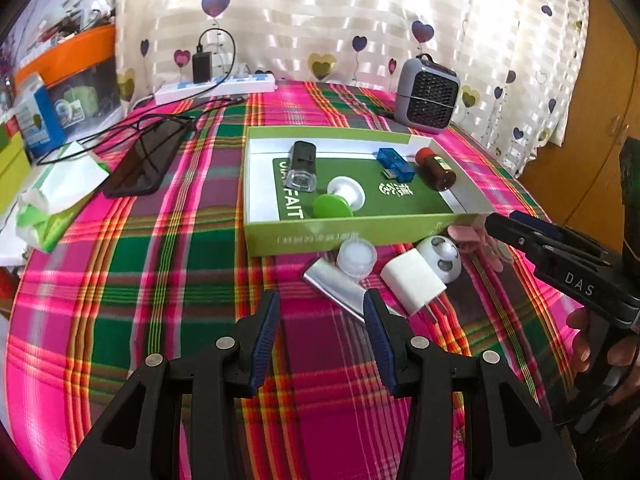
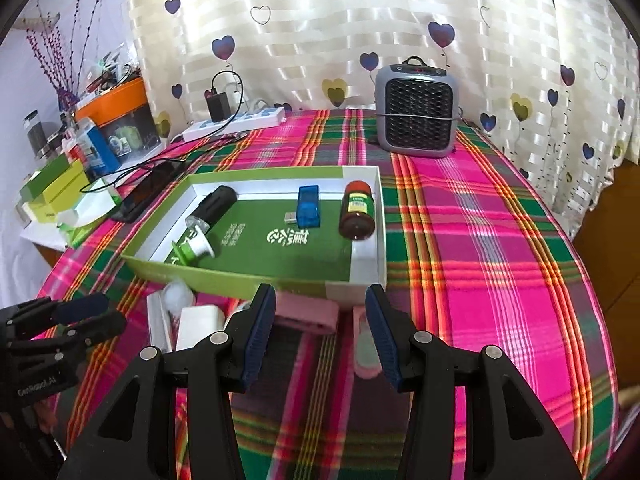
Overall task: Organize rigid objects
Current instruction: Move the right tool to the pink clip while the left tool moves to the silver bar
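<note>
A shallow green box (image 1: 360,232) (image 2: 240,280) on the plaid cloth holds a black-capped clear bottle (image 1: 302,168), a blue USB stick (image 1: 394,162), a brown bottle (image 1: 436,170) and a green-and-white spool (image 1: 340,200). In front of it lie a translucent cap (image 1: 356,258), a silver bar (image 1: 336,288), a white charger (image 1: 412,280) and a white round piece (image 1: 440,256). My left gripper (image 1: 322,300) is open and empty, its right finger just beside the silver bar. My right gripper (image 2: 320,300) is open above a pink block (image 2: 306,312); a pink-and-white piece (image 2: 366,344) lies by its right finger.
A grey fan heater (image 1: 428,96) stands behind the box. At the left lie a dark phone (image 1: 144,160) with cables, a tissue pack (image 1: 60,196), a power strip (image 1: 216,88) and stacked boxes (image 1: 40,120). A heart-patterned curtain hangs behind the table.
</note>
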Available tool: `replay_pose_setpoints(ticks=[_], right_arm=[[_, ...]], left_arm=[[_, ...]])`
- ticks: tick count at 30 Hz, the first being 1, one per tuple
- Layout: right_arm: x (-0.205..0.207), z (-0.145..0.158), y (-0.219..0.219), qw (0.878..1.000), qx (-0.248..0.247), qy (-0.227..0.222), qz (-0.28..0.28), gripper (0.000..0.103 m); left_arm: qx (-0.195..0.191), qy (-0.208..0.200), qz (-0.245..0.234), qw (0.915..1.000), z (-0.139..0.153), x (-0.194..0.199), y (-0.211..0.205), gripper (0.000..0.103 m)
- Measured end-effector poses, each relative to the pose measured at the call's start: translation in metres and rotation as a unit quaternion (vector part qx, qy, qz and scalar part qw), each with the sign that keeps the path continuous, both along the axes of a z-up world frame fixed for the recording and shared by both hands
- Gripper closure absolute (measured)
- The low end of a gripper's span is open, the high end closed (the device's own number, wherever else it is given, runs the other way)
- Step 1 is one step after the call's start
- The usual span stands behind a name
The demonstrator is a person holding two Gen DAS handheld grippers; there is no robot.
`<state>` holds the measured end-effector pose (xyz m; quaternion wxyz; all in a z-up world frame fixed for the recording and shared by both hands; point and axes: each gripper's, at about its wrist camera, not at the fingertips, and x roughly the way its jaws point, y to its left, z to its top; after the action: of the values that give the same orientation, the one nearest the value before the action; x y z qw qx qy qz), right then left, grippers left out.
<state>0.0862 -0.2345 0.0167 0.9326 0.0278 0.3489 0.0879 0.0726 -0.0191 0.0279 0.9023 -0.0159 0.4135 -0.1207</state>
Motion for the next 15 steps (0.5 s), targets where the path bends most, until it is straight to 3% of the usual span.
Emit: replay_pose_setpoints(ticks=[15], right_arm=[[-0.021,-0.016,-0.01,1.0,0.004,0.018,-0.007,0.055]], left_arm=[[-0.014,0.027,-0.013,0.9995,-0.01,-0.003,-0.017,0.06]])
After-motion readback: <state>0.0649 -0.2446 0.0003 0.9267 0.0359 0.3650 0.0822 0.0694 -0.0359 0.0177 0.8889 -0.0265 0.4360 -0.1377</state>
